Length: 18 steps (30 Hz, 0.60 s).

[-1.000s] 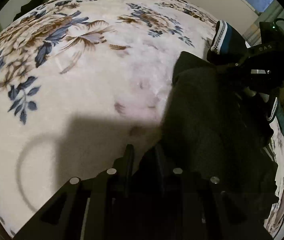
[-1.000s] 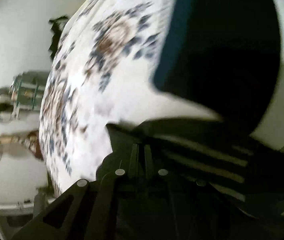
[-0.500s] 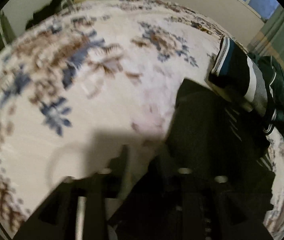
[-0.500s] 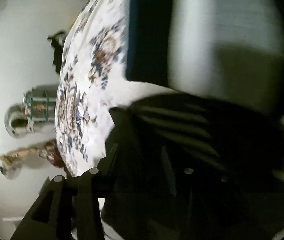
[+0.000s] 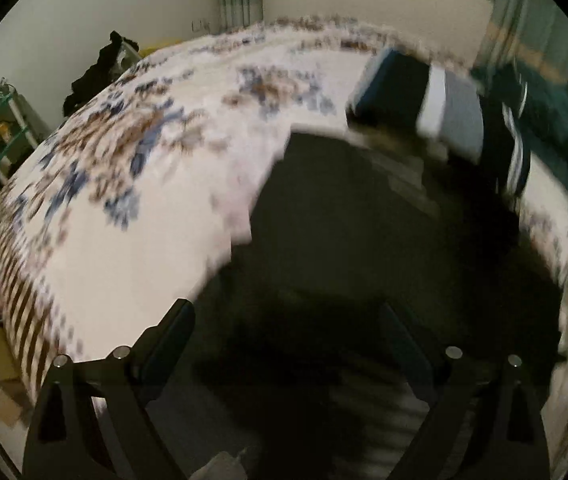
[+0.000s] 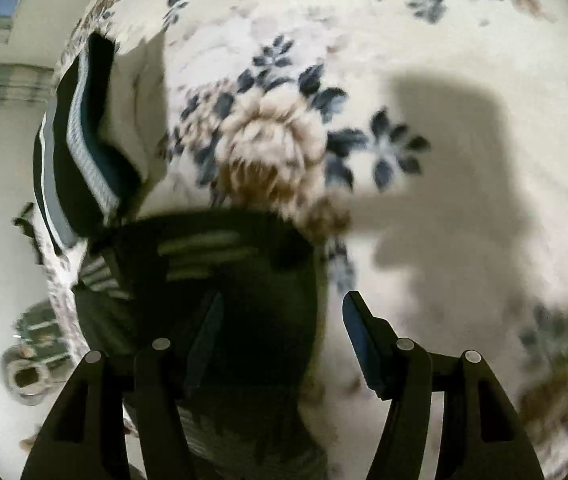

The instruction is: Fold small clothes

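A dark garment with grey stripes [image 5: 364,232] lies flat on the floral bedspread [image 5: 132,200]. It also shows in the right wrist view [image 6: 244,264]. My left gripper [image 5: 288,312] is open above the garment's near part, jaws wide apart, nothing between them. My right gripper [image 6: 282,312] is open too, its left finger [image 6: 204,332] over the garment's edge, its right finger [image 6: 364,332] over bare bedspread [image 6: 404,60]. The left wrist view is blurred by motion.
A stack of folded clothes in black, teal and grey [image 5: 424,96] sits just beyond the garment; it also shows in the right wrist view [image 6: 80,152]. A dark green pile [image 5: 556,128] lies at the right. A shelf [image 5: 0,120] stands off the bed.
Both grippers were shut on the dark garment and have opened, letting it go onto the bed. Both cameras have swung; the left one has pulled back and up.
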Each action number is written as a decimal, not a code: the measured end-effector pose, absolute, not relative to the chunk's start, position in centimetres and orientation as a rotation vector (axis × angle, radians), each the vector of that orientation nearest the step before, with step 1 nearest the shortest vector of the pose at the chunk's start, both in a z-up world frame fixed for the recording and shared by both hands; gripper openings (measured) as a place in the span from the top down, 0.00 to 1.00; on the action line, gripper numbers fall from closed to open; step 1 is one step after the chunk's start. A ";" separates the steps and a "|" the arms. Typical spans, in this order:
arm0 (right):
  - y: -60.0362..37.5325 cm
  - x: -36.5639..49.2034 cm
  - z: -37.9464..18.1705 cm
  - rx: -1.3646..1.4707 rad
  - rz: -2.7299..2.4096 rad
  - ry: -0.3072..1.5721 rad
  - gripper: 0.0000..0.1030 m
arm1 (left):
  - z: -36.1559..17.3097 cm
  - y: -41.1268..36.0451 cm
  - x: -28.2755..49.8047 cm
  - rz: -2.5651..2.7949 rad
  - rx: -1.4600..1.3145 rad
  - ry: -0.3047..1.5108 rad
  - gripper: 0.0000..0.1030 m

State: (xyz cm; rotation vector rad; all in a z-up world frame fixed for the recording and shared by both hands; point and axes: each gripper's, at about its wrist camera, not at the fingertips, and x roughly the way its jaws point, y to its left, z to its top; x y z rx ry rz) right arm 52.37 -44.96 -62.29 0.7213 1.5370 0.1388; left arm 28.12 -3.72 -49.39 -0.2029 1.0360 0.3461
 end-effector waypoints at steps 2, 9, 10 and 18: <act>-44.7 54.0 -65.3 0.773 0.178 1.575 0.38 | -50.2 -6.0 25.6 0.384 -0.169 1.087 0.08; -43.3 54.2 -65.5 0.737 0.286 1.569 0.91 | -51.3 -12.3 17.7 0.503 -0.116 1.217 0.08; -43.6 54.5 -64.6 0.742 0.279 1.543 0.91 | -51.5 -13.1 16.8 0.505 -0.125 1.236 0.08; -44.6 58.7 -65.0 0.615 0.285 1.607 0.98 | -54.0 -20.2 13.3 0.390 -0.131 1.361 0.08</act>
